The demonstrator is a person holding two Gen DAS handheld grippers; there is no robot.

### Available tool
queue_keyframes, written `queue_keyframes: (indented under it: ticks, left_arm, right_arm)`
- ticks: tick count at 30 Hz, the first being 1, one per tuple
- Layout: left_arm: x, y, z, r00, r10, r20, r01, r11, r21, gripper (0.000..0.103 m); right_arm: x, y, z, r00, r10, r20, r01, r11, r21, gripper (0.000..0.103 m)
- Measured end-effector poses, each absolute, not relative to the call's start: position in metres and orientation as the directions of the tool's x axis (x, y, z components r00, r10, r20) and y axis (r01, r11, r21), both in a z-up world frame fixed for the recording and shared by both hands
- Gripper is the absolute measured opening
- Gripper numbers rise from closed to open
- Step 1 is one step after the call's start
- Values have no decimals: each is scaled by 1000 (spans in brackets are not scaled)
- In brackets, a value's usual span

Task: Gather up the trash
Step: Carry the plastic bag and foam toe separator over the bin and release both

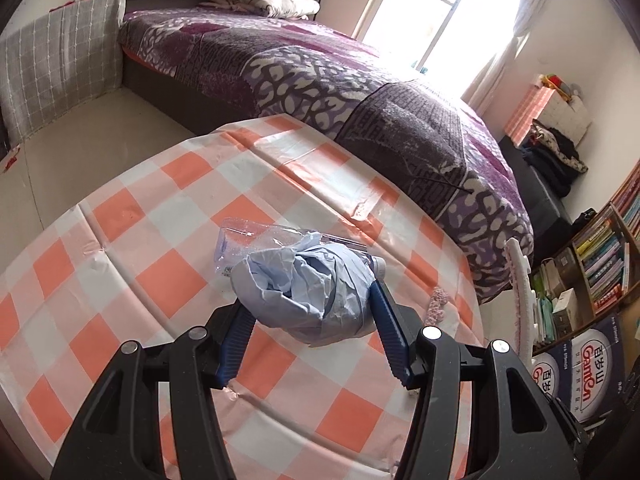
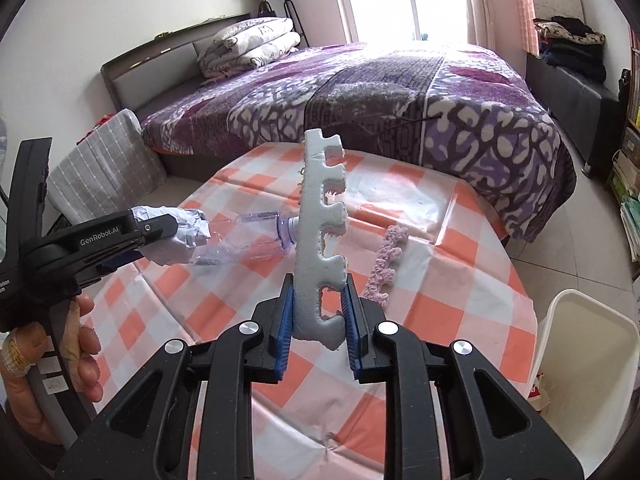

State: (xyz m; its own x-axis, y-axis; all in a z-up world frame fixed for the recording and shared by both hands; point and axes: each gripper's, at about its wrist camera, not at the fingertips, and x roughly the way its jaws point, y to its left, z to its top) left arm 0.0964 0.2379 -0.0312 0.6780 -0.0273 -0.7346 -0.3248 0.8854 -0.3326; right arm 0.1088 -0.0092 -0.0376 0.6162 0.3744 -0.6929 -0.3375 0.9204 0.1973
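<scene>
My left gripper (image 1: 308, 300) is shut on a crumpled pale-blue paper wad (image 1: 304, 284), lifted above the orange-and-white checked table (image 1: 120, 280). A clear crushed plastic bottle (image 1: 256, 244) lies on the table just behind the wad. My right gripper (image 2: 318, 312) is shut on a white notched foam strip (image 2: 322, 224) that stands upright between its blue pads. In the right wrist view the left gripper (image 2: 160, 236) comes in from the left with the paper wad (image 2: 180, 236), and the bottle (image 2: 248, 236) lies behind the strip. A pink crocheted strip (image 2: 386, 264) rests on the table to the right.
A white bin (image 2: 580, 368) stands on the floor at the table's right side. A bed with a purple cover (image 2: 380, 96) runs behind the table. A bookshelf (image 1: 600, 264) and printed boxes (image 1: 576, 372) stand at the right. A person's hand (image 2: 76, 344) holds the left gripper's handle.
</scene>
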Motion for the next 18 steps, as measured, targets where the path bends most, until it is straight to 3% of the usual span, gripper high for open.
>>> queue_keyframes:
  ticks: [18]
  left_arm:
    - [96, 149, -2, 713, -71, -698, -191, 938, -290, 56]
  right_arm:
    - [96, -84, -5, 693, 299, -656, -193, 954, 231, 22]
